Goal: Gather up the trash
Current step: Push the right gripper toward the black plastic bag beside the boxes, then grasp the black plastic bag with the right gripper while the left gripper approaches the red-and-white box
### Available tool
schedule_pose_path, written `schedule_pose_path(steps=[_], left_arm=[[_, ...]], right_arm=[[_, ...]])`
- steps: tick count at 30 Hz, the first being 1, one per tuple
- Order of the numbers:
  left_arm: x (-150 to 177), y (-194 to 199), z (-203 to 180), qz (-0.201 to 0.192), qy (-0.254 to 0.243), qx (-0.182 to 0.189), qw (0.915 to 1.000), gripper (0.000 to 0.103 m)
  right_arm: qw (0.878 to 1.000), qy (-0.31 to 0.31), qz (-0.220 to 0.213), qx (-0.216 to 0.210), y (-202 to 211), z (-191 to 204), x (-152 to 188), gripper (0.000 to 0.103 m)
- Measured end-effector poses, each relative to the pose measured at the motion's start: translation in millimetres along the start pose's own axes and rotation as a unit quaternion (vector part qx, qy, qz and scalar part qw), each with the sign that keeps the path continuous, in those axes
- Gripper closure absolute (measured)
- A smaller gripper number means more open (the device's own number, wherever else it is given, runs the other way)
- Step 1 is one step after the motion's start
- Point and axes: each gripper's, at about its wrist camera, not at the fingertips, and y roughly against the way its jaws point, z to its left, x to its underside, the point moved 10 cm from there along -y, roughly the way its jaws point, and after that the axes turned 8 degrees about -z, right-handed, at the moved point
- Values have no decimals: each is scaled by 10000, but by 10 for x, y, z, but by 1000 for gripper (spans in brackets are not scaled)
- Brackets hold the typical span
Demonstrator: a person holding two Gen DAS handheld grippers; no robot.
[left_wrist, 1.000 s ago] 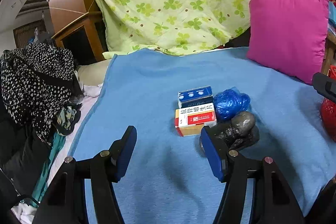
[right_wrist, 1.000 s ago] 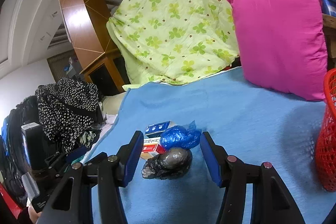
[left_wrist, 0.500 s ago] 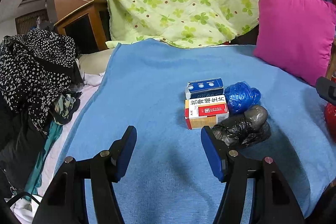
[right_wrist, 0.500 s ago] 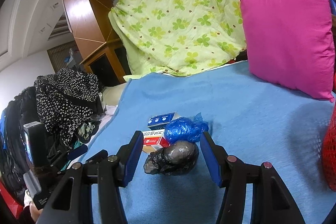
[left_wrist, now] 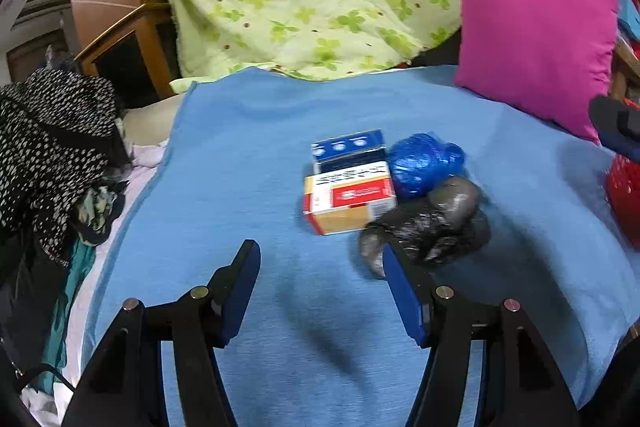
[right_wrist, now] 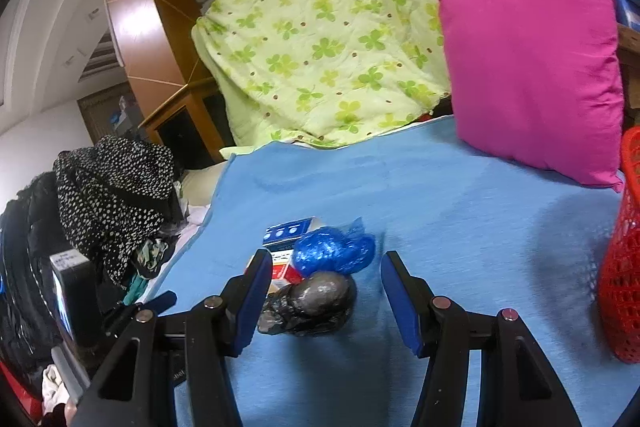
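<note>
left gripper (left_wrist: 320, 263) spread wide, empty, over the blue blanket (left_wrist: 248, 155). right gripper (right_wrist: 322, 277) also spread wide, holding nothing; black bag (right_wrist: 310, 301) lies on the blanket between its fingers, contact unclear. blue bag (right_wrist: 332, 253) and two boxes (left_wrist: 348, 183) sit just behind, touching. red basket (right_wrist: 624, 279) at far right.

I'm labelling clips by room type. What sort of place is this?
Most likely a lived-in bedroom: a clover-print quilt and a pink pillow sit at the head of a bed under a blue blanket, with spotted clothes heaped alongside.
</note>
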Motion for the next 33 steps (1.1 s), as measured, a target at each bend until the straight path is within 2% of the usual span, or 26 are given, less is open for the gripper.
schedule_pose_path(steps=[11, 18, 33], left_arm=[[-21, -17, -526, 30, -426, 352, 9985, 38], [-32, 28, -723, 10, -540, 527, 9971, 38], [7, -6, -847, 49, -615, 657, 9959, 38]], right_arm=[[9988, -471, -67, 143, 181, -430, -147, 42], [9980, -593, -61, 211, 246, -571, -179, 42], [9980, -593, -40, 237, 252, -602, -184, 42]])
